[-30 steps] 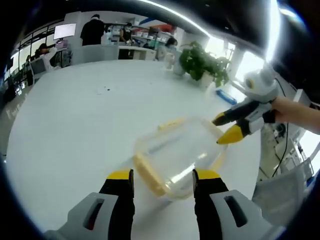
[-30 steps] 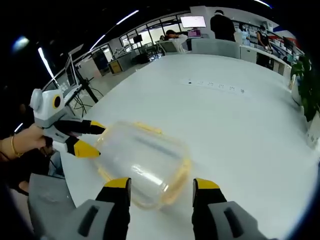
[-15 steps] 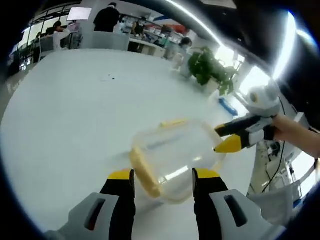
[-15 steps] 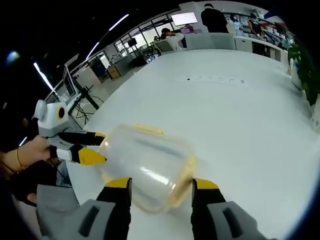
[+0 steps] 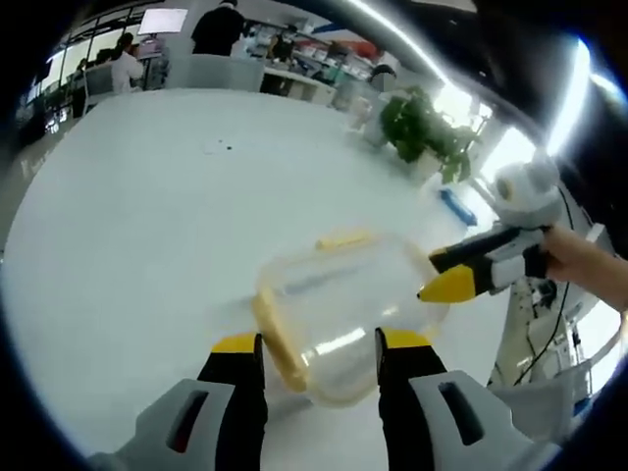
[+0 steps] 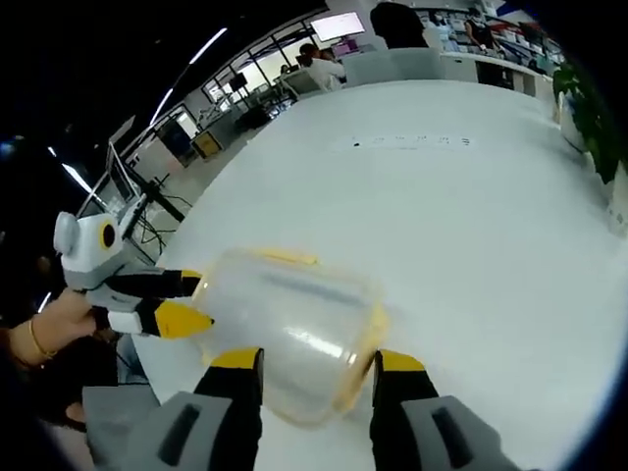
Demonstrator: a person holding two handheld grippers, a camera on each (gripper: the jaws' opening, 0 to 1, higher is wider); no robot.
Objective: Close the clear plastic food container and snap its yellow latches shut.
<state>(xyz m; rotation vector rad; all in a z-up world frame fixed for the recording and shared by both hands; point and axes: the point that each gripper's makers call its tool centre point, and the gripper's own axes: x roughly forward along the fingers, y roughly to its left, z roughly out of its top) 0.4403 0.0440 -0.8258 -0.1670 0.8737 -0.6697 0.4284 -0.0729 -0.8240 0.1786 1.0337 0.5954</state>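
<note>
Your left gripper (image 5: 316,345) and right gripper (image 6: 306,361) both have wide jaws and hold nothing. One clear container (image 5: 339,309) sits on the white table (image 5: 147,216) between them, with two yellow latches (image 5: 278,339) showing.

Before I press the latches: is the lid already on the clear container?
Yes: the lid sits on the clear container. Its yellow latches stick out from the sides; whether they are snapped, cannot tell.
</note>
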